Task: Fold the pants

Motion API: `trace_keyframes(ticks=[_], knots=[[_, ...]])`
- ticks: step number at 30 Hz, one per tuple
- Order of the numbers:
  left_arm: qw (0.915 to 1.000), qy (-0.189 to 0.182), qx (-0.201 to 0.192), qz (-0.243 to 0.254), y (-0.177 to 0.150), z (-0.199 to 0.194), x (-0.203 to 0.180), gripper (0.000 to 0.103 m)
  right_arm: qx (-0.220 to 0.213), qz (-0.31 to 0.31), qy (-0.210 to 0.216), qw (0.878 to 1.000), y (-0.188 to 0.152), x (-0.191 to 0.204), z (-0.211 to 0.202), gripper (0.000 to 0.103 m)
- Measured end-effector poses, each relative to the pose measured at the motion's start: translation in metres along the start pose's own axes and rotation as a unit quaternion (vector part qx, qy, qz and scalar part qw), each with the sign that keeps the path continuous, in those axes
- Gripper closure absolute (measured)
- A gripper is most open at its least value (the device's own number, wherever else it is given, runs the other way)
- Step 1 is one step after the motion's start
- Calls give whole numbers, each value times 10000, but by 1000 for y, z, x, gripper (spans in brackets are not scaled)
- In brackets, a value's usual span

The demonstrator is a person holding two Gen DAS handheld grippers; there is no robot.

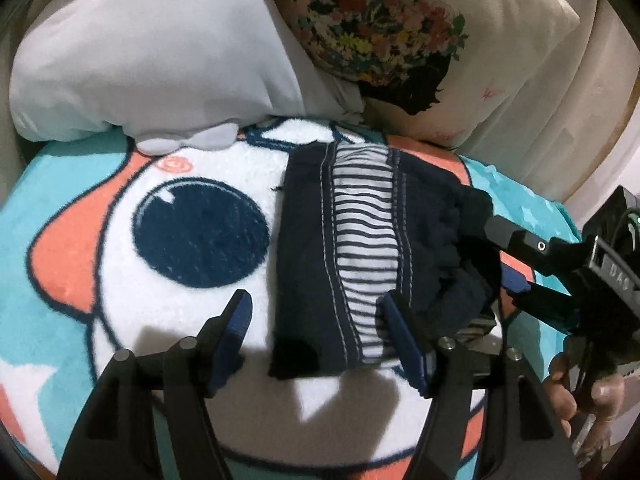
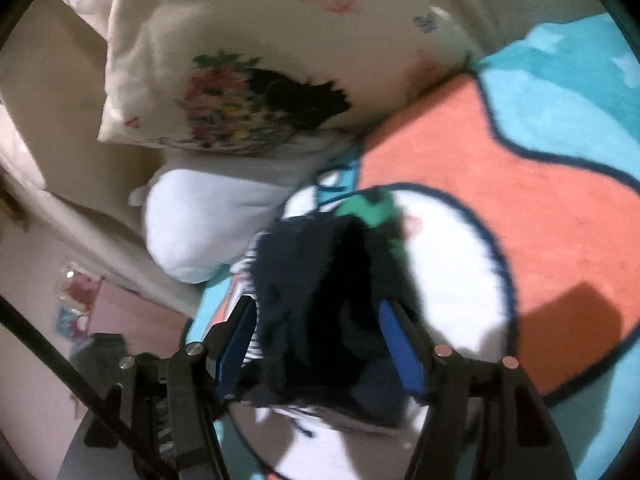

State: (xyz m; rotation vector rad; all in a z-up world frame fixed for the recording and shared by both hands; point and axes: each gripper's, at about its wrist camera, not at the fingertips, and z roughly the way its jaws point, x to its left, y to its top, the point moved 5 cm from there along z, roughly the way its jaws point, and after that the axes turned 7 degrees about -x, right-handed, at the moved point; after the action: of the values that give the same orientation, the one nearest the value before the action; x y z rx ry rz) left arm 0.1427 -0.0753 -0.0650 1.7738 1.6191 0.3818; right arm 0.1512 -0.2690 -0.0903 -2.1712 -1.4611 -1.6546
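A fleecy blanket printed with a big cartoon face in white, orange and teal covers the bed and fills most of both views. Behind it lean two pillows: a cream one with a flower-crowned silhouette and a plain pale grey one to its left. On the white part of the blanket lie the pants, dark navy with a band of blue-and-white stripes and pale stitching, bunched into a compact heap. The left gripper hovers at the near edge of the heap with its jaws wide apart; one blue-padded finger rests against the striped band and the other stands over bare blanket, gripping nothing. The right gripper comes in from the right side of the pants, its jaws also apart, with a thick fold of the navy cloth lying between the two fingers. The right-wrist view is blurred, so I cannot tell whether the pads press the cloth.
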Motion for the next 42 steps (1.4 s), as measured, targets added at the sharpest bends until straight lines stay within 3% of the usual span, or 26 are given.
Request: trace_keyframes(ticks=[3,5,9,15,23,32,42], knots=[[9996,218,-181,-15,-1,-20,2,31,-228,-242,-196,9993,0,2,-17,32],[9984,434,-356,-38,-3,-32,4,22,-365,-430,-278,9980,-2,7,-29,32],[9890,1229,-821,57,-10,-63,10,17,-566,-750,-629,9936,-14,14,-48,32],[9779,1735,-1149,178,-16,-83,14,12,-600,-1264,-1082,9842,-44,25,-55,30],[9735,1857,-1260,446,-26,-93,9,11,-392,-1816,-1316,9737,-74,38,-49,30],[9728,1964,-1221,101,-30,-100,33,11,-441,-2337,-1635,9574,-83,53,-51,26],[9836,1546,-924,-136,-36,-90,39,11,-310,-2648,-1813,9466,-94,60,-44,24]])
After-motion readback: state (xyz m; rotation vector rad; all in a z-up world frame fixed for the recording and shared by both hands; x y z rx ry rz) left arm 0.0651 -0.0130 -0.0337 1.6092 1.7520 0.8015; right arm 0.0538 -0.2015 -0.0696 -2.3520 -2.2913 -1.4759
